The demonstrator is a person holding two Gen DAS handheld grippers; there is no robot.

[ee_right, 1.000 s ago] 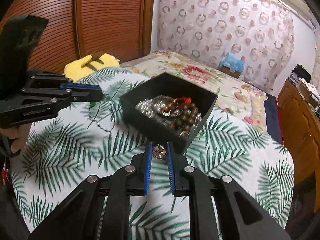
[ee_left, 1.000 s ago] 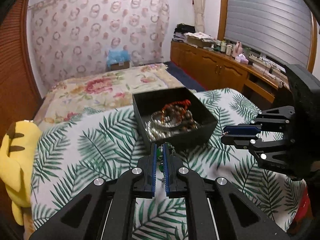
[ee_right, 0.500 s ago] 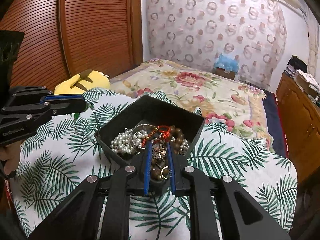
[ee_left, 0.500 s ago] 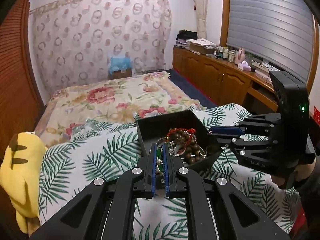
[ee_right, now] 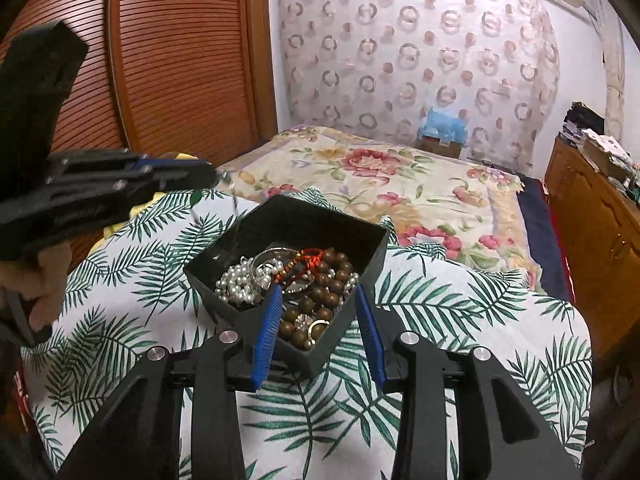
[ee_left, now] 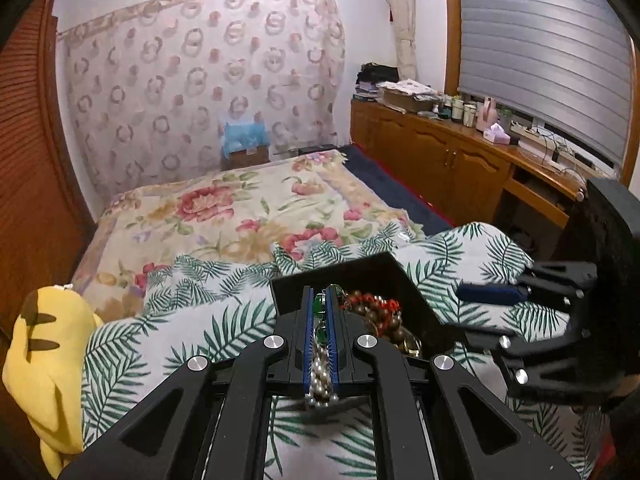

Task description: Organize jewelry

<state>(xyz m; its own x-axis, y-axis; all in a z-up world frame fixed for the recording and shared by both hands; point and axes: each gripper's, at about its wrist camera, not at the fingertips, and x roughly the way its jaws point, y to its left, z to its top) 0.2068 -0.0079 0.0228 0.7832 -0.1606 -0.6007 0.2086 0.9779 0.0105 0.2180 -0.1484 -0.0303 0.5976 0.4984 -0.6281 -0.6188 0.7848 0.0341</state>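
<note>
Dropping jewelry into the black box [ee_right: 372, 248].
Right claw [ee_right: 318, 322] just opened, empty, above beads [ee_right: 328, 276]; left claw [ee_left: 320, 332] clamped on green-beaded chain [ee_left: 319, 304], release over box due next.

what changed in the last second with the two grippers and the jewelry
The right gripper came over the black box; its jaws have just been opening, dropping the flower charm in. The left gripper advanced to the box, still shut on the green-bead piece.
</note>
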